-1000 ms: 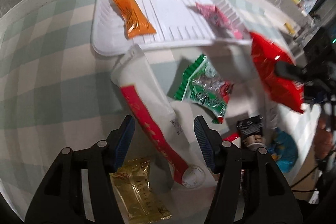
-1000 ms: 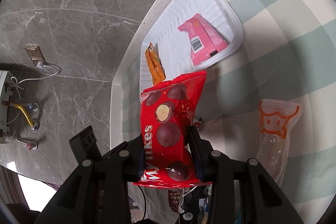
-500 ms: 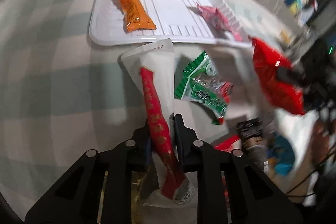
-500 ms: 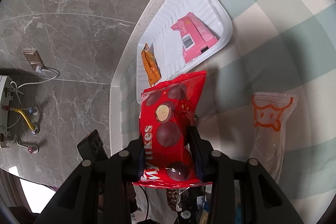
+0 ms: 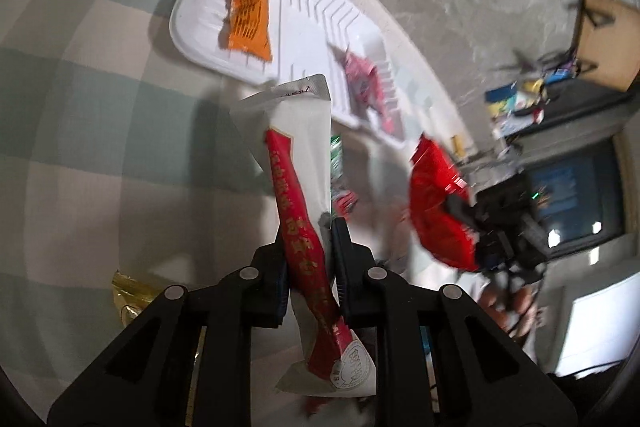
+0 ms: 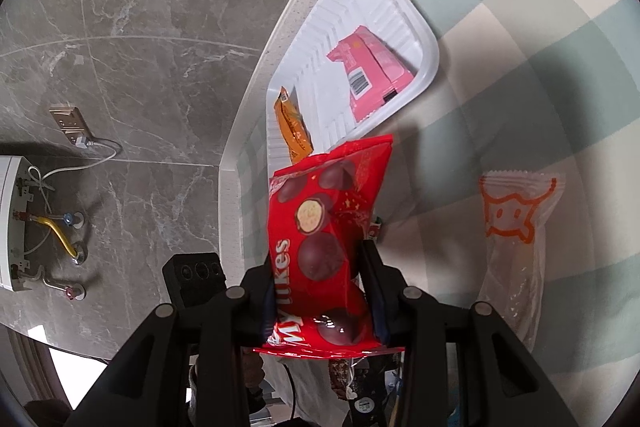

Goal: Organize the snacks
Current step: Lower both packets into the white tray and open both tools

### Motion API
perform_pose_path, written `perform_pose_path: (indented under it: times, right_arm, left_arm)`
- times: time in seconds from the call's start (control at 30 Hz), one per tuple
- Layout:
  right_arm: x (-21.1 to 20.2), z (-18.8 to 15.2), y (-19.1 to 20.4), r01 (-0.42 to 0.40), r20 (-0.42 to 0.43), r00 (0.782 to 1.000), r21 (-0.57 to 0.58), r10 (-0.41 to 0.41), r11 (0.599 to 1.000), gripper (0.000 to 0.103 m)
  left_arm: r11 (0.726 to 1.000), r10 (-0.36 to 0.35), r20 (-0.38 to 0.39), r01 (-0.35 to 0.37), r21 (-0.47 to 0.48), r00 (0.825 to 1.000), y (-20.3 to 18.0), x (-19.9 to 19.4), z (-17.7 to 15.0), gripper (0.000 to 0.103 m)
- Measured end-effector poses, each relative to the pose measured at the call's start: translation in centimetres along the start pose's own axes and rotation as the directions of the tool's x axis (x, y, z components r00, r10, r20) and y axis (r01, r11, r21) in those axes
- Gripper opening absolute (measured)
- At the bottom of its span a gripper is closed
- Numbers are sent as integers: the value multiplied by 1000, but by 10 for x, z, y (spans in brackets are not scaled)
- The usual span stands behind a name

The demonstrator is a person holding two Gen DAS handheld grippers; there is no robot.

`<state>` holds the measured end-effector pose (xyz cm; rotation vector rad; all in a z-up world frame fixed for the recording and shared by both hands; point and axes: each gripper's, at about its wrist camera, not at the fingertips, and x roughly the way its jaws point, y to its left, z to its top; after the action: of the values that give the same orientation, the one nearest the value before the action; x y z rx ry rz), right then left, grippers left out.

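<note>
My left gripper (image 5: 310, 235) is shut on a long white packet with a red stripe (image 5: 298, 163), held up off the checked cloth and pointing toward the white tray (image 5: 304, 15). An orange packet (image 5: 246, 7) and a pink packet (image 5: 366, 83) lie in that tray. My right gripper (image 6: 320, 255) is shut on a red bag of chocolate balls (image 6: 324, 227), lifted just short of the tray (image 6: 420, 27), where the pink packet (image 6: 372, 71) and orange packet (image 6: 294, 125) show. The red bag (image 5: 438, 203) also appears at the right of the left wrist view.
A clear packet with an orange cartoon face (image 6: 516, 227) lies on the cloth right of the red bag. A gold packet (image 5: 130, 291) and a green packet (image 5: 336, 155) lie near the left gripper. The table's edge (image 6: 256, 83) runs beside the tray, with grey floor beyond.
The left gripper closed on the white red-striped packet, lifted it off the cloth and rolled, so the tray now sits tilted in its view. The right gripper kept still with the red bag.
</note>
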<state>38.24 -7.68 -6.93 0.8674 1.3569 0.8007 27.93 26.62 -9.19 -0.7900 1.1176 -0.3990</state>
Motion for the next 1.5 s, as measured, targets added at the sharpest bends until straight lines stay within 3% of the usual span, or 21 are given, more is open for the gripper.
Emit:
perform_pose_path:
  times: [0.2,0.5,0.87,1.03,1.1,1.17,1.27,1.3,1.5]
  right_arm:
    - [1,13,8,-22,6,1000,-1,22,1000,41]
    - [7,57,32,8,30,1000,-62,-6,998,41]
    - [39,118,48,105,50,994,-117,-100,988,42]
    - [52,131,58,186,83,981,-179,-174,966,59]
    - [54,132,63,214,93,976,-208,-199,954,60]
    - [54,130,67,230,103,972,-232,-212,945,60]
    - [47,123,70,246,118,968,-261,-223,933,61]
    - [45,119,72,249,122,967,-270,-224,930,61]
    - [23,89,79,266,143,962,-313,-231,912,66]
  left_arm:
    - [998,-55,49,55,-5,997,-12,-18,27,17]
    - [999,-37,68,34,42,997,-32,-11,94,17]
    - [989,82,58,-88,121,995,-52,47,166,17]
    - [970,179,89,-191,152,980,-53,71,185,17]
    - [962,202,103,-217,167,974,-54,77,189,18]
    - [953,225,115,-243,179,968,-55,79,192,21]
    - [940,248,144,-274,204,958,-58,76,193,48]
    - [939,247,150,-275,208,957,-57,72,191,52]
    - [929,239,183,-279,242,954,-66,49,162,52]
